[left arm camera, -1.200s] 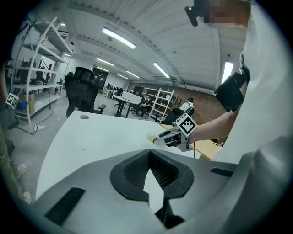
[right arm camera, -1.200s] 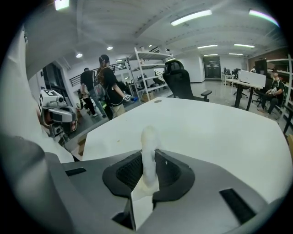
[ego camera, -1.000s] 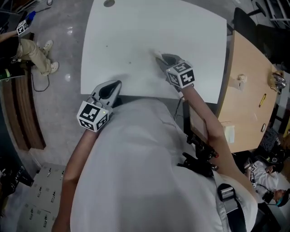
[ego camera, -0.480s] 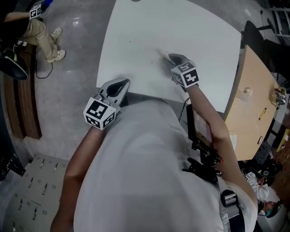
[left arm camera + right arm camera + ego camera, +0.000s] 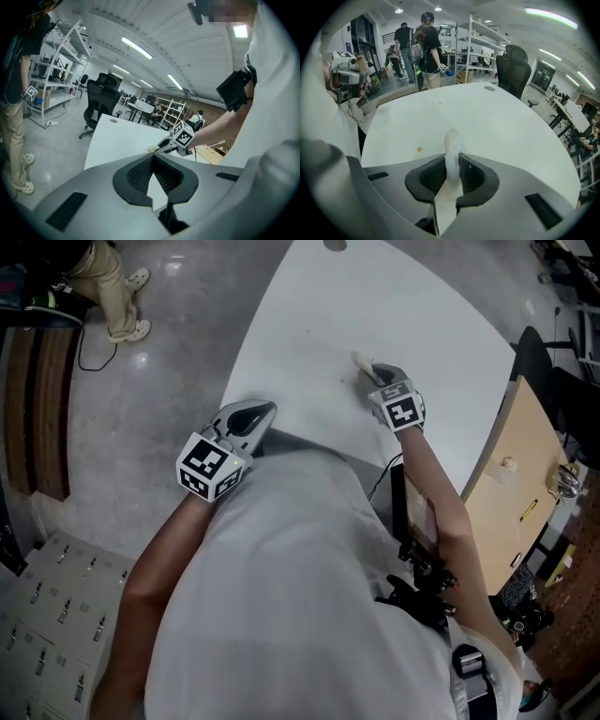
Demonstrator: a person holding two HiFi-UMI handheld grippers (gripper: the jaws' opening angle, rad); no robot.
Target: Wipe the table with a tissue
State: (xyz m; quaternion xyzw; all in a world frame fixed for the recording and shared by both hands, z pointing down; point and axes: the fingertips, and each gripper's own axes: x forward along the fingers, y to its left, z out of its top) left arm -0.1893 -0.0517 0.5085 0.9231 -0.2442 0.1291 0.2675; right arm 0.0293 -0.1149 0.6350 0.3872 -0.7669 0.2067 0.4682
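- Over the near part of the white table, the right gripper points steeply down at the surface. Its jaws stand narrow, pinched on a tissue.
- From the right gripper view, the tissue is twisted into a thin roll whose long axis runs along the jaws. Its free end sticks out past the tips, toward the far side of the table.
- Whether that free end presses on the table or hangs just above it I cannot tell; from the head view it looks to be touching or very close.
- A small yellowish speck lies on the table just left of the tissue's end, so a short sweep to the left would likely carry the tissue over it.
- The left gripper hovers at the table's near left edge, well apart from the tissue. Its jaws are together at the tips with nothing between them, only bare table showing behind.
- The right hand is clearly the nearer one to the work, so the wiping falls to it; the left seems to have no part in this step.
- Most of the table lies far and right of the tissue, so much of the wiping appears yet to be done.
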